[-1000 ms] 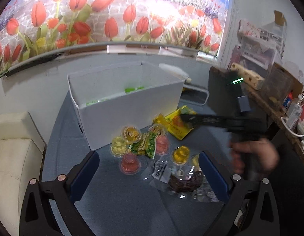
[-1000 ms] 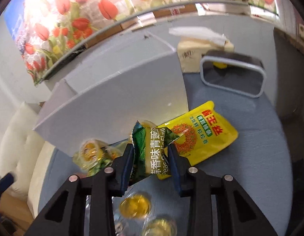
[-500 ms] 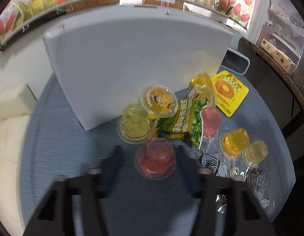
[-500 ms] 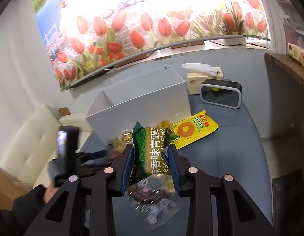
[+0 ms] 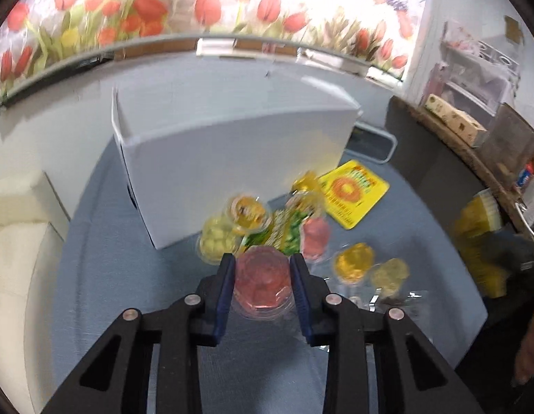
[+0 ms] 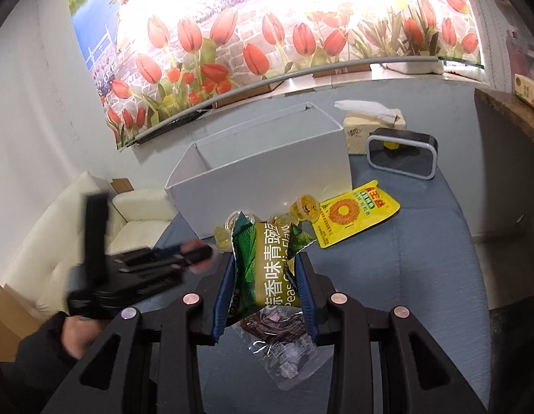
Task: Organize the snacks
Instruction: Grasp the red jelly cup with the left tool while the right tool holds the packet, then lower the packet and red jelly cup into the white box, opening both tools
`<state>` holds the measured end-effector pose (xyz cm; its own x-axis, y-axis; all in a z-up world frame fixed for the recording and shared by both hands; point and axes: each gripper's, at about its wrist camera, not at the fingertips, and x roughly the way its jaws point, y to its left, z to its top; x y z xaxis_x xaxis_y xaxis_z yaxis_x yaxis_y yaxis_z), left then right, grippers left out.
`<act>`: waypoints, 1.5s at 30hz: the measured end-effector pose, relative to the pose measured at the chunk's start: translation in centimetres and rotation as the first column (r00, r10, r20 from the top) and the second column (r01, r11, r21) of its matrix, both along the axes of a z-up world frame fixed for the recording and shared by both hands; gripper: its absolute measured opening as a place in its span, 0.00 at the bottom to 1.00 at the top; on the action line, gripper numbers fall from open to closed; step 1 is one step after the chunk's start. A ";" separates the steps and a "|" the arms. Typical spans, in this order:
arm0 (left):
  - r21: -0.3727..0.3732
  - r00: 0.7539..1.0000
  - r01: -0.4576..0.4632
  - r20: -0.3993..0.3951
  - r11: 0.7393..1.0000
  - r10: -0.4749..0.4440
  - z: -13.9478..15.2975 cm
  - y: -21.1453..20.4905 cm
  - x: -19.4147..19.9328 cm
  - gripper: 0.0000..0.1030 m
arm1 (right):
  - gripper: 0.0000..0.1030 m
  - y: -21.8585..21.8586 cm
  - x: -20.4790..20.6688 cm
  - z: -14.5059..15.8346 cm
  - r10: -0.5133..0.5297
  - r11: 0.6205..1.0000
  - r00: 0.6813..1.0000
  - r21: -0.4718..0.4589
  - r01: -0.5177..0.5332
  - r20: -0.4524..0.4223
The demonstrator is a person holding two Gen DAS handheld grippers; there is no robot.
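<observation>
Pink jelly cup [image 5: 261, 281] sits between the blue pads of the left gripper [image 5: 262, 284]; the jaws have just been closing and the pads now press on its sides, so it is grasped. Left-wrist view is motion-blurred, so whether the cup is off the cloth cannot be told.

Landmark: white box [image 5: 232, 158], open-topped, on the blue-grey tablecloth [image 5: 105, 276].

- Pink jelly cup: in front of the white box, nearer the camera than the rest of the pile.
- Pale yellow-green cup [image 5: 217, 238] and a cup with an orange-printed lid [image 5: 248, 212]: just before the box's front wall, touching each other.
- Second pink cup [image 5: 315, 236], two amber cups [image 5: 353, 264]: in front of the box, toward its right end.
- Yellow sunflower-print packet [image 5: 353, 193]: flat on the cloth off the box's right front corner.
- Clear wrapper with dark contents [image 6: 284, 341]: on the cloth well forward of the box.

Right gripper [image 6: 263, 291]: clenched on a green pea snack bag [image 6: 267, 272], bag upright and crumpled between the pads, held on the near side of the box above the clear wrapper.

Behind the box to its right: tissue pack [image 6: 370, 126] and a dark grey-rimmed container [image 6: 401, 155].
</observation>
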<state>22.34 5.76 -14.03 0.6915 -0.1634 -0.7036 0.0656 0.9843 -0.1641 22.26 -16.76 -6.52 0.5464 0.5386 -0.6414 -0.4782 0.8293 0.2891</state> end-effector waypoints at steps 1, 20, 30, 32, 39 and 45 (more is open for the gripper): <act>-0.001 1.000 0.006 0.011 1.000 -0.006 0.7 -0.1 -0.3 0.35 | 0.37 0.1 0.0 0.0 0.002 1.000 1.000 0.002 -0.002 -0.002; 0.052 0.978 -0.056 0.206 0.997 0.044 12.2 3.9 7.3 0.35 | 0.37 8.8 14.0 5.5 0.033 0.999 0.988 -0.029 -0.029 0.150; 0.064 0.990 -0.104 0.106 0.993 0.096 9.3 7.0 13.5 0.43 | 0.44 13.1 21.8 2.3 0.039 0.990 0.997 -0.141 -0.029 0.065; 0.070 0.990 -0.102 0.105 0.992 0.094 9.1 7.4 13.6 0.82 | 0.78 12.8 22.0 2.3 0.013 0.990 0.996 -0.142 0.000 0.090; 0.027 0.987 -0.126 0.108 0.992 0.122 8.7 8.7 13.2 1.00 | 1.00 10.7 22.3 2.8 -0.001 0.999 0.999 -0.034 0.003 0.049; 0.102 0.984 -0.113 0.148 0.988 0.097 8.8 7.1 11.0 1.00 | 1.00 8.9 19.1 2.7 0.014 0.997 0.996 -0.071 -0.008 0.085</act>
<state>33.29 12.86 -5.26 0.7950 -0.0117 -0.6065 -0.0243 0.9984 -0.0510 41.37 -7.88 -3.82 0.5952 0.4999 -0.6292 -0.5074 0.8409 0.1882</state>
